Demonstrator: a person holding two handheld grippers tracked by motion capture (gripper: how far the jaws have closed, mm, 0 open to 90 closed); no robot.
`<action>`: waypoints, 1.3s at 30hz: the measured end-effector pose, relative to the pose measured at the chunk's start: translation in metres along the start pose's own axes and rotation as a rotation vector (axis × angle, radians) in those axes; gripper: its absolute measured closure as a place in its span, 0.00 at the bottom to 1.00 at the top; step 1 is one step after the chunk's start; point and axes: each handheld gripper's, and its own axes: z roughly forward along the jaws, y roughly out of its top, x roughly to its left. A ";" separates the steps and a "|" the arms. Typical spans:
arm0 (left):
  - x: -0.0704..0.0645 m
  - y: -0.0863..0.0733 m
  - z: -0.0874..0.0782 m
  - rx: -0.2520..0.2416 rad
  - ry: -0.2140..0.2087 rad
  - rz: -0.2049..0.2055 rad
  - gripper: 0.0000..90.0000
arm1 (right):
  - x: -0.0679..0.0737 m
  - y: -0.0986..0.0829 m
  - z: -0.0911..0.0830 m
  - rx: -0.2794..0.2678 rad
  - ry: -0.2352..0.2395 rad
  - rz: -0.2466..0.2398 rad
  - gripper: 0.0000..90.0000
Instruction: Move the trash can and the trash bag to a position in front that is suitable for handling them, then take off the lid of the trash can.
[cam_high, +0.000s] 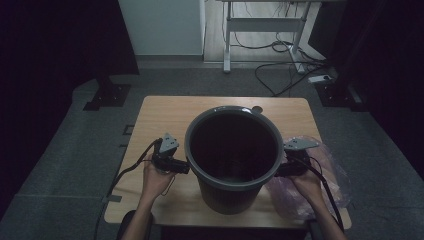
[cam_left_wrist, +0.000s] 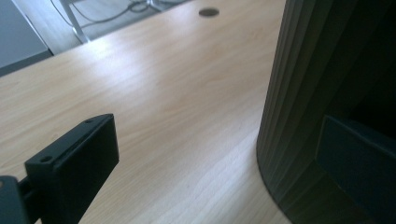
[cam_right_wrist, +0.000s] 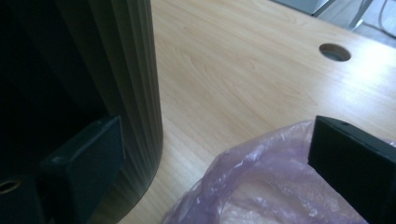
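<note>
A tall dark grey ribbed bin (cam_high: 234, 150) stands upright in the middle of the wooden table (cam_high: 160, 117), and its inside looks dark. My left gripper (cam_high: 184, 166) is open at the bin's left rim. In the left gripper view the gripper (cam_left_wrist: 217, 140) has its jaws wide apart, with the bin's ribbed wall (cam_left_wrist: 299, 93) between them. My right gripper (cam_high: 281, 170) is open at the bin's right rim. In the right gripper view the gripper (cam_right_wrist: 217, 135) has one jaw against the bin (cam_right_wrist: 135, 70) and the other over a crumpled pinkish clear plastic bag (cam_right_wrist: 261, 186).
The plastic bag (cam_high: 327, 175) lies on the table's right front corner and hangs past its edge. A round cable hole (cam_high: 256, 109) sits behind the bin near the table's far edge. On the floor beyond are a white desk frame (cam_high: 265, 22), loose cables (cam_high: 280, 75) and black stand feet (cam_high: 107, 95).
</note>
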 end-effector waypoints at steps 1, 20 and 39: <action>0.000 -0.001 0.000 0.013 0.000 0.009 0.00 | -0.001 -0.001 0.000 0.006 0.007 -0.002 0.03; 0.037 -0.028 -0.025 -0.075 -0.071 -0.159 0.00 | -0.033 -0.054 -0.023 0.074 -0.093 0.093 0.00; 0.055 0.031 -0.081 -0.052 -0.059 -0.145 0.00 | -0.047 -0.115 0.000 0.234 -0.137 0.148 0.00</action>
